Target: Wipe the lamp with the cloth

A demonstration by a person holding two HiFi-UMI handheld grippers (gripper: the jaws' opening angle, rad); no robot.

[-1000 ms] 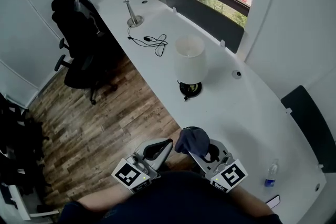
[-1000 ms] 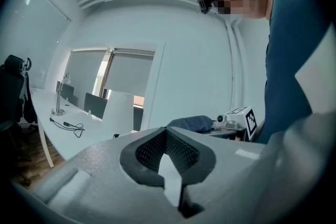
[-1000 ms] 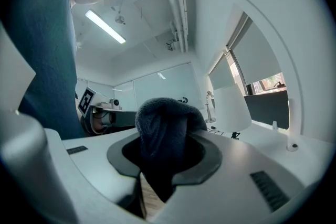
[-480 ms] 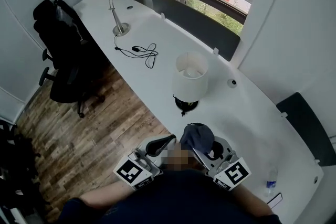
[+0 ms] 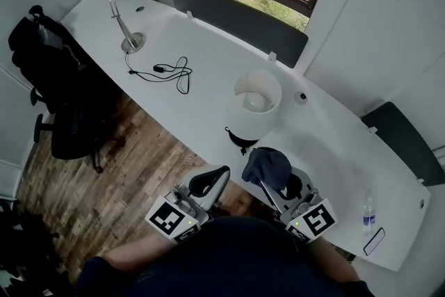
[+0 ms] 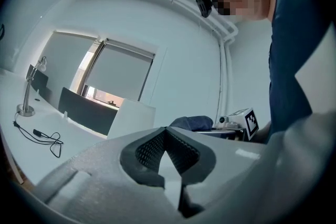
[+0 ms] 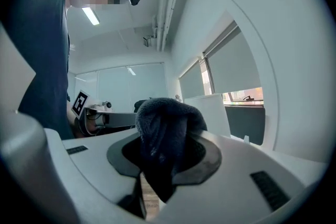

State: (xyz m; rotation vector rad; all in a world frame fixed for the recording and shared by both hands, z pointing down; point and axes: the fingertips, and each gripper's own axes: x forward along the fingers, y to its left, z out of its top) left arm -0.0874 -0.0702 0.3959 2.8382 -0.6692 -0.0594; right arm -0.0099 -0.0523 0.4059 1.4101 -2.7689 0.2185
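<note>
A table lamp with a white shade and a dark base stands on the long white desk. Its shade also shows in the left gripper view and the right gripper view. My right gripper is shut on a dark blue cloth, bunched between its jaws, just short of the lamp's base. My left gripper is shut with nothing in it, held over the floor beside the desk's edge. Both point upward.
A silver desk lamp and a black cable sit at the desk's far left. Dark divider panels line the back edge. A water bottle and a phone lie at right. An office chair stands on the wood floor.
The head view has shifted, so the lamp now lies closer to my grippers. The right gripper with the cloth has come nearer the lamp's base. Both jaws stay as they were.
</note>
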